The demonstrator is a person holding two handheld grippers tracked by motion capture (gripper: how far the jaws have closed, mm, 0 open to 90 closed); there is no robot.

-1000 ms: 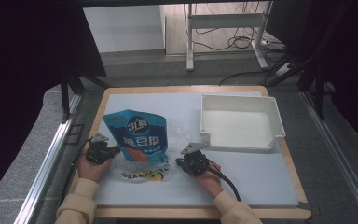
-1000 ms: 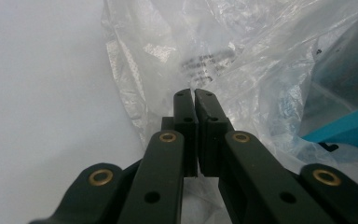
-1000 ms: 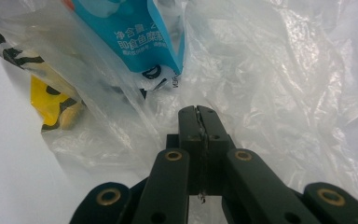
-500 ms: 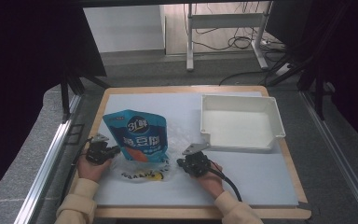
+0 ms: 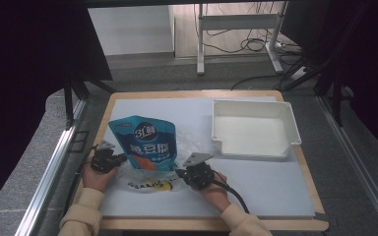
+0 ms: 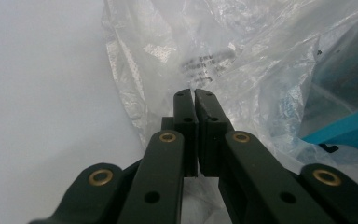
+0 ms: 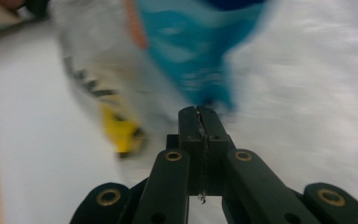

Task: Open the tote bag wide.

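A blue printed pouch (image 5: 145, 147) lies on a crumpled clear plastic bag (image 5: 142, 184) at the left of the white mat (image 5: 266, 182). My left gripper (image 5: 124, 158) is at the bag's left edge. Its jaws (image 6: 195, 95) are pressed together on the clear film (image 6: 205, 56), with the blue pouch (image 6: 349, 126) off to the right. My right gripper (image 5: 178, 173) sits at the bag's right edge, just below the pouch. In the blurred right gripper view its jaws (image 7: 198, 112) are shut with a thin sliver of film between them, and the pouch (image 7: 200, 51) is ahead.
An empty white tray (image 5: 290, 125) stands at the back right of the mat. The wooden table edge (image 5: 202, 223) runs along the front, and a metal rail (image 5: 49, 167) runs along the left side. Desk legs and cables are on the floor behind.
My right gripper has lifted and shifted slightly at the bag's right edge. The left gripper and the pouch have stayed where they were.
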